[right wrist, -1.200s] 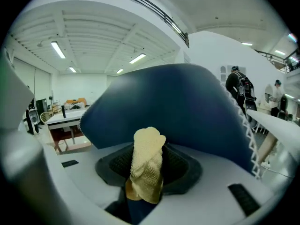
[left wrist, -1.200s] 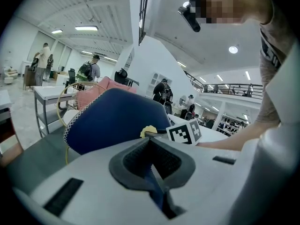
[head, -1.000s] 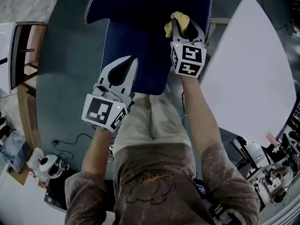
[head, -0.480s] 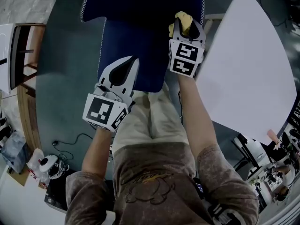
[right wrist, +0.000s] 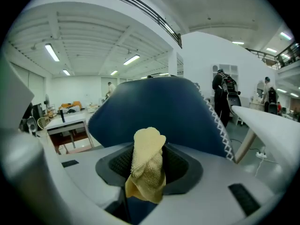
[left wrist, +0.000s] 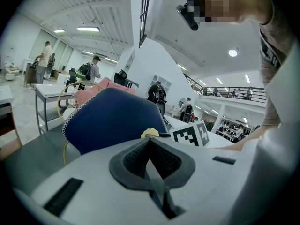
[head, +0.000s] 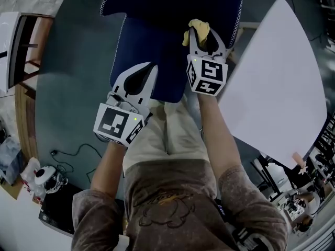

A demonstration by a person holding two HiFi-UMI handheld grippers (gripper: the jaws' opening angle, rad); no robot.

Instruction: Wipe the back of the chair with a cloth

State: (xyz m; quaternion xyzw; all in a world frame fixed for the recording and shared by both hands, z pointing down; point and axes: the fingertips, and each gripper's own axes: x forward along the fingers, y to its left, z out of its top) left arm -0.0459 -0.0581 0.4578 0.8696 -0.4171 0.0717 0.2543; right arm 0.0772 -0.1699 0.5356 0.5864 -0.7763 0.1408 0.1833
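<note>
The dark blue chair with white stitched edges stands in front of me, its back at the top of the head view. My right gripper is shut on a bunched yellow cloth, held against the blue upholstery near the chair's right side. In the right gripper view the cloth sticks up between the jaws, with the chair back just behind it. My left gripper hovers over the chair's left part, shut with nothing in it. The left gripper view shows the chair and the cloth's tip.
A white table stands close on the right, its edge near the chair. Wooden furniture lines the left, with a cable on the grey-green floor. Several people stand far off around desks.
The right gripper with the cloth has shifted slightly left and back on the chair. The left gripper has barely moved.
</note>
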